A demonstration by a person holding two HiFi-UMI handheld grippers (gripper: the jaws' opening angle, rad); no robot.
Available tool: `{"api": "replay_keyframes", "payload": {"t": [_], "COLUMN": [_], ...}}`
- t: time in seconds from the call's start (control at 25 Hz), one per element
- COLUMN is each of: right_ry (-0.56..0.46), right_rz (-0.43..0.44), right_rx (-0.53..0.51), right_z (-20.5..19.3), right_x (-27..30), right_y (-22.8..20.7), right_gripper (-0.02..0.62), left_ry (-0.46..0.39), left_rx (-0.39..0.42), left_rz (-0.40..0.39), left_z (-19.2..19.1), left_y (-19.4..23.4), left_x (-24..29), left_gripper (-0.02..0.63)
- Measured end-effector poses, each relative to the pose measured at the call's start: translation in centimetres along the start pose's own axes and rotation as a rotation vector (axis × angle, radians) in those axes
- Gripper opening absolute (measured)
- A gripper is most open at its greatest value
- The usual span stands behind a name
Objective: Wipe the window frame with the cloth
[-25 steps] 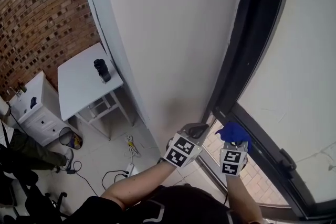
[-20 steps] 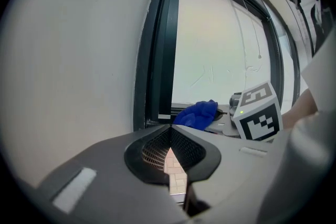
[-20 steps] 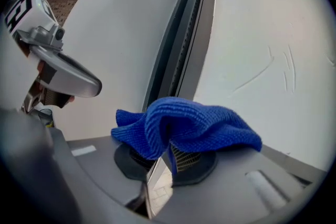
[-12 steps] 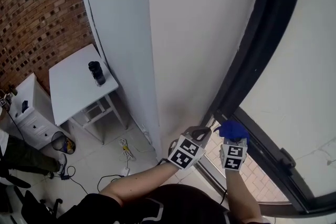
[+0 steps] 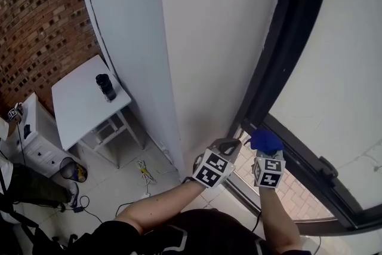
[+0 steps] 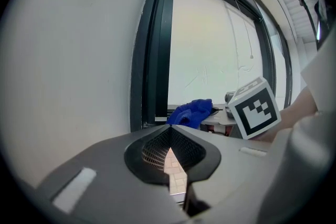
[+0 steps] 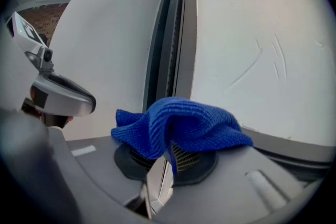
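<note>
White wall (image 5: 209, 39) meets dark window frame (image 5: 285, 68) on rt side; pale pane (image 5: 340, 68) beyond. Blue cloth (image 5: 265, 140) sits bunched at frame's lower corner, where upright meets bottom rail; contact w/ frame can't be confirmed. Right hand-held gripper (image 5: 266, 151) pinches cloth: jaws closed on it, fabric draped over both tips. Left hand-held gripper (image 5: 227, 147) is just beside it, on its left, near wall edge; jaws pressed together at tips, nothing between. Further out, lower left: white worktop (image 5: 83, 107) w/ one dark upright object (image 5: 106, 86) on it, brick wall (image 5: 36, 9) behind.
</note>
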State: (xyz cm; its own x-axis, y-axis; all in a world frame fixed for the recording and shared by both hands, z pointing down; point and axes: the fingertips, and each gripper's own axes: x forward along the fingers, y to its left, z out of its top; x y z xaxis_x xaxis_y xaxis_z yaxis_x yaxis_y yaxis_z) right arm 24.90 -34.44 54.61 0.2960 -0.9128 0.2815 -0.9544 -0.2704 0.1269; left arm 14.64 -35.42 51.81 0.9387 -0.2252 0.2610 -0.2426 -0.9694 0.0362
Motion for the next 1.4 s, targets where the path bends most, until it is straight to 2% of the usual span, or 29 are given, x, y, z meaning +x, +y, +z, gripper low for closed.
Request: {"api": "replay_keyframes", "payload": {"t": [0.28,0.56,1.0,1.24,1.4], "right_ry": [-0.053,-0.061,-0.023,-0.018,-0.01], "right_rz": [0.006,0.019,0.057,0.056,0.047], "right_rx": [0.079,0.078,0.078,0.109,0.128], "right_z": [1.0,0.9,0.7,1.8,2.3], "right_x": [-4.0,-5.0,-0.7,2.4,4.0], "right_y": [0.6,1.4,2.5,2.8,2.7], "right_gripper": [0.052,0.052,0.052,0.052,0.052], "left_ry": [-0.04,-0.045,-0.028,0.004,0.028], "left_rx": [-0.012,-0.033,-0.052,0.004,-0.006], "left_rz": [-0.004,0.022,0.046,0.01,0.016], "left_z": [0.6,-0.1,-1.3,-2.5,-3.3], "left_y": [-0.7,-0.7,0.3,-0.2,0.3], "left_x": [-0.9,-1.7,-2.7,-2.5,-2.2], "left_gripper": [-0.008,-0.008,-0.008,-0.008,-0.008]}}
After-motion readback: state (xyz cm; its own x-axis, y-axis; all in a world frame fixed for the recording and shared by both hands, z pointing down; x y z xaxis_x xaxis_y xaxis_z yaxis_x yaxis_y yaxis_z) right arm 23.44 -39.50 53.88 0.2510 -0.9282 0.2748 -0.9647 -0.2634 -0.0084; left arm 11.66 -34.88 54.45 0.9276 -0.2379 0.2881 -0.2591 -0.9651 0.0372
